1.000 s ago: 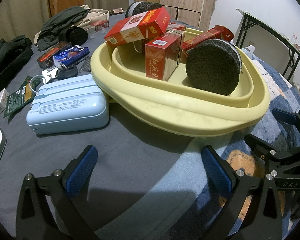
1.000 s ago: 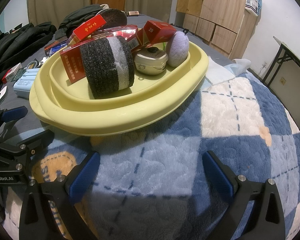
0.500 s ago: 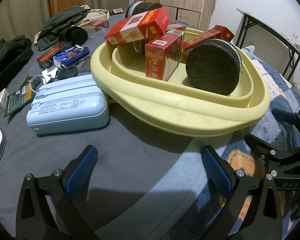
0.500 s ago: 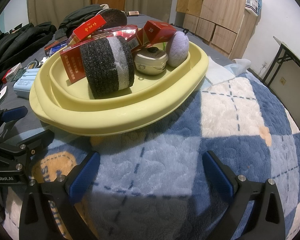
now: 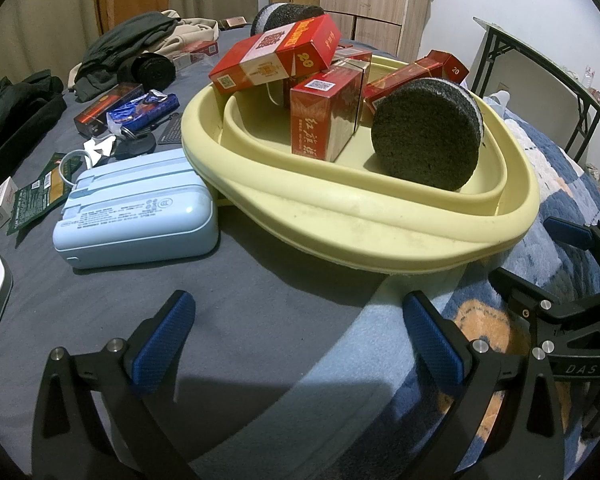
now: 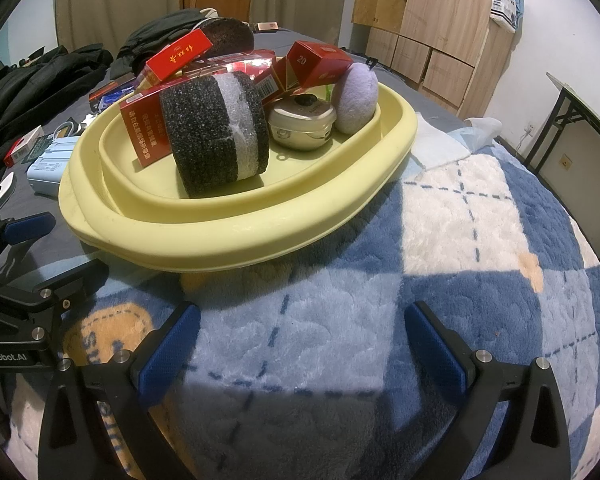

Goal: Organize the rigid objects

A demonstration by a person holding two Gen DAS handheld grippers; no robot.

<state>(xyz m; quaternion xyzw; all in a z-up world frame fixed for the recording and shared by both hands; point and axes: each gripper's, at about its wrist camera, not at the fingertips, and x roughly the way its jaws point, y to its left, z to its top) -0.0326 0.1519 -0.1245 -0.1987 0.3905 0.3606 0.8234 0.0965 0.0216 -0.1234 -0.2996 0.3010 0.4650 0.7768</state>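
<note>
Nothing moved; black sponge (image 5: 426, 134) upright on edge

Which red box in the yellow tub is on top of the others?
The red box marked 20, lying tilted across the top of the pile in the yellow tub. The other red boxes stand or lean lower inside the tub.

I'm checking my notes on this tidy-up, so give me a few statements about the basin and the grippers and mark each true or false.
1. Both grippers are empty. True: the left gripper and right gripper are open, holding nothing.
2. The power bank lies in the basin. False: it lies beside the basin, on the grey cover.
3. A black sponge stands in the basin. True.
4. The basin holds no boxes. False: several red boxes are in it.
</note>
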